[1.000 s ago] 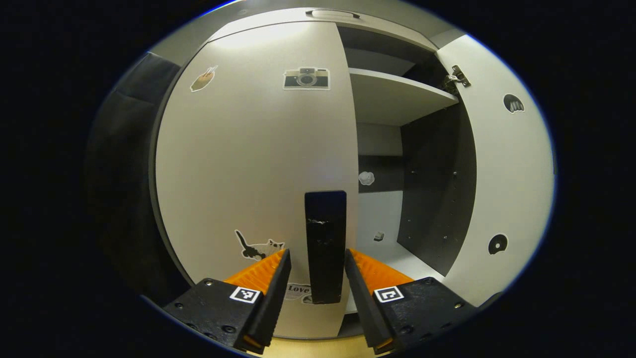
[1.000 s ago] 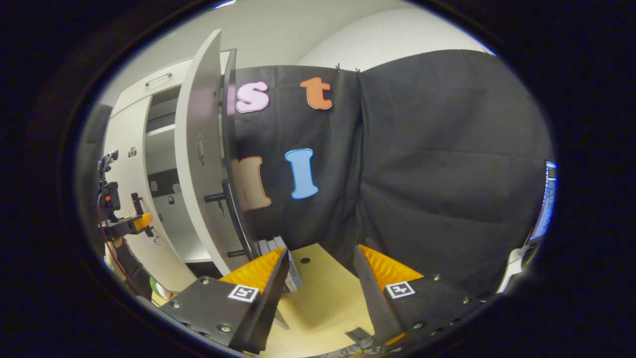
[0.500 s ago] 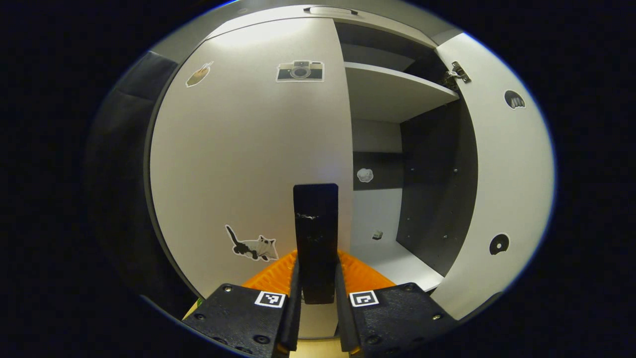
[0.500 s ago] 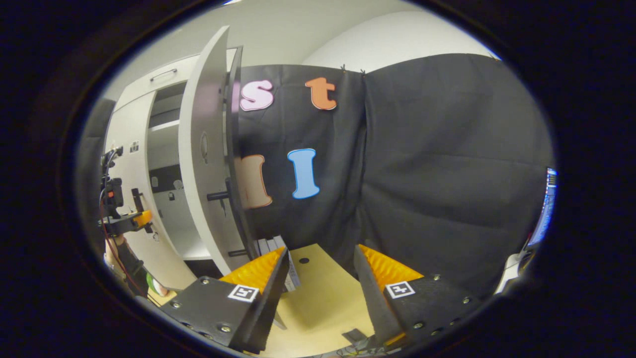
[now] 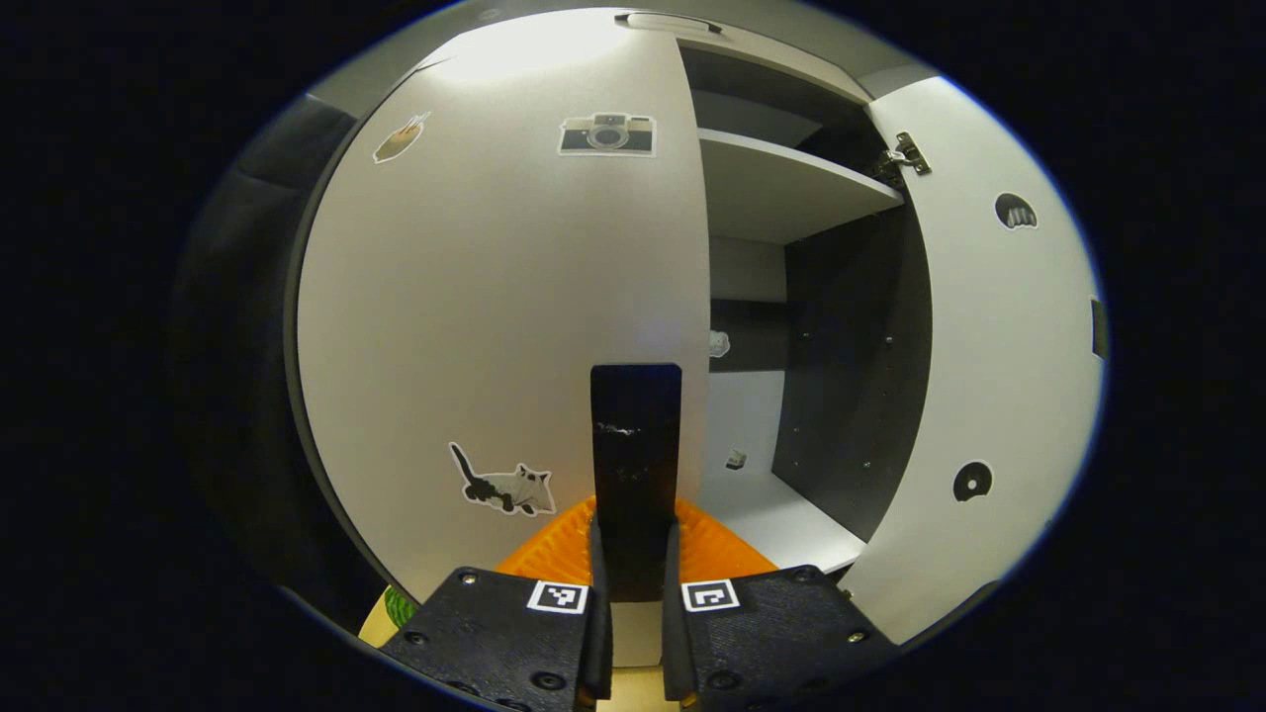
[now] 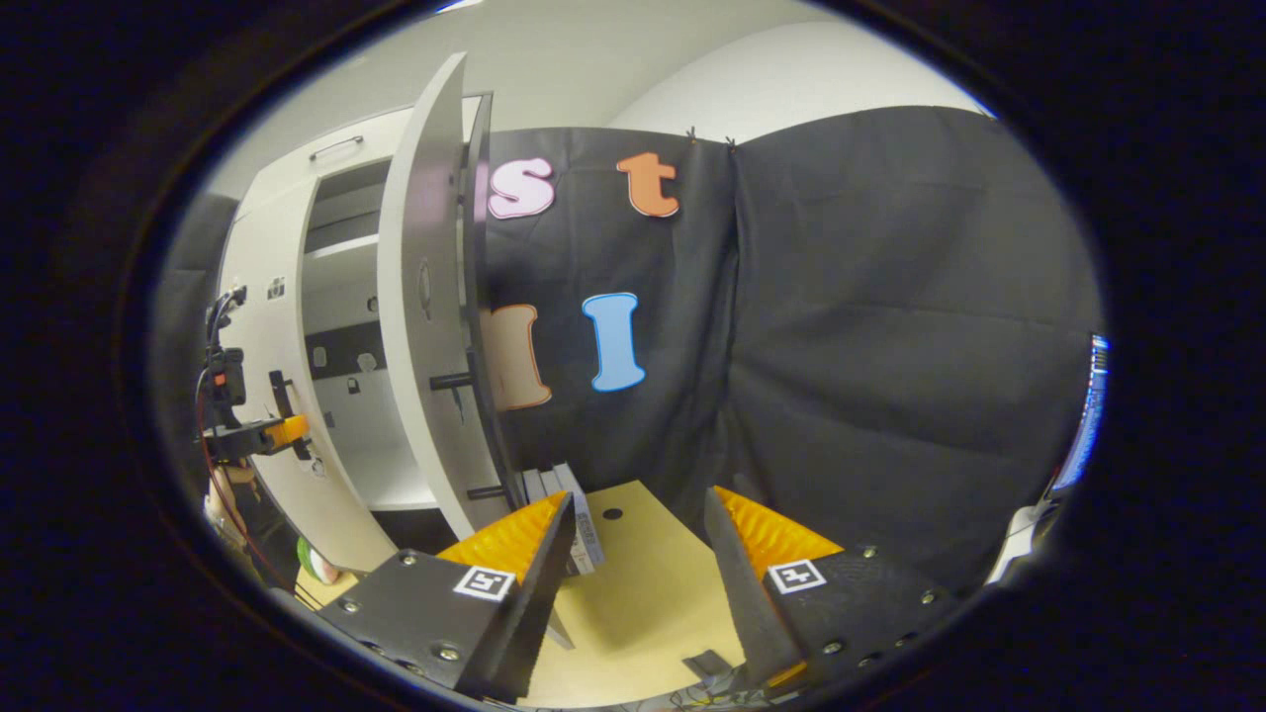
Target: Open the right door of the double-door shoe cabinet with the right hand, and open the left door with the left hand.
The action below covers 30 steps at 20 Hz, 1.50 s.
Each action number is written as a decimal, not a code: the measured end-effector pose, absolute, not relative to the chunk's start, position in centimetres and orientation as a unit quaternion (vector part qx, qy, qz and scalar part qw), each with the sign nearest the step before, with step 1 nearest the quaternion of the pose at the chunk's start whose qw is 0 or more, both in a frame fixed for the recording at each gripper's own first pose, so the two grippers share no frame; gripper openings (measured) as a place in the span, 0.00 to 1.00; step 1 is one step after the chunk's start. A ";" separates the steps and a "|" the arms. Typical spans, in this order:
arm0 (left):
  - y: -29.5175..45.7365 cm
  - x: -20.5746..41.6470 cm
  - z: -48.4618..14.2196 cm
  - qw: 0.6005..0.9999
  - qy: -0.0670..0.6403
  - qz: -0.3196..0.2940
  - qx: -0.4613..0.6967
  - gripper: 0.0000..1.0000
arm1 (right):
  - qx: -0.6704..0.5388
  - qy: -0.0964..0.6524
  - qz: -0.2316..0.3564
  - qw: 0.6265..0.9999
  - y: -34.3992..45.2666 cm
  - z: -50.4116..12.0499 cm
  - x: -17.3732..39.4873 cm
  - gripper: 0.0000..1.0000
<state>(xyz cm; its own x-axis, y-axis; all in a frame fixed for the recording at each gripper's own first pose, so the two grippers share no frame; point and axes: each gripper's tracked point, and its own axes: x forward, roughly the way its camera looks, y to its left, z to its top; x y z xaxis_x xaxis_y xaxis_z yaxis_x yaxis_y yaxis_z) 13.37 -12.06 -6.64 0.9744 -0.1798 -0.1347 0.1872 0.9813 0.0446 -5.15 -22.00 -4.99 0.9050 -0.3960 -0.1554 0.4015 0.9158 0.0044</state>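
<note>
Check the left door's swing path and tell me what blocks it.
Nothing visible does. The left tool is shut on the black bar handle of the white left door, and no object shows in front of the door's face.

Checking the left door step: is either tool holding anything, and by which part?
The left tool grips the left door by its black handle, near the lower end. The right tool is open, holding nothing.

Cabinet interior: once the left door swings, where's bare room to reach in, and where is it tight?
Free: the white floor between the left door and the dark side wall, bare but for one small object; also above the shelf. Tight: around the handle, where the left gripper is clamped.
</note>
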 end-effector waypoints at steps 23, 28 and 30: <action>-5.3 2.1 -5.7 0.991 0.064 -0.118 0.028 0.17 | 0.018 0.080 -0.111 0.990 -16.8 -4.5 -3.2 0.73; -2.6 0.0 -5.4 0.992 0.065 -0.101 0.027 0.16 | 0.009 0.077 -0.103 0.992 -16.6 -4.2 -1.7 0.73; -1.6 -0.5 -5.3 0.993 0.067 -0.093 0.029 0.16 | 0.006 0.076 -0.103 0.992 -16.6 -4.3 -1.3 0.78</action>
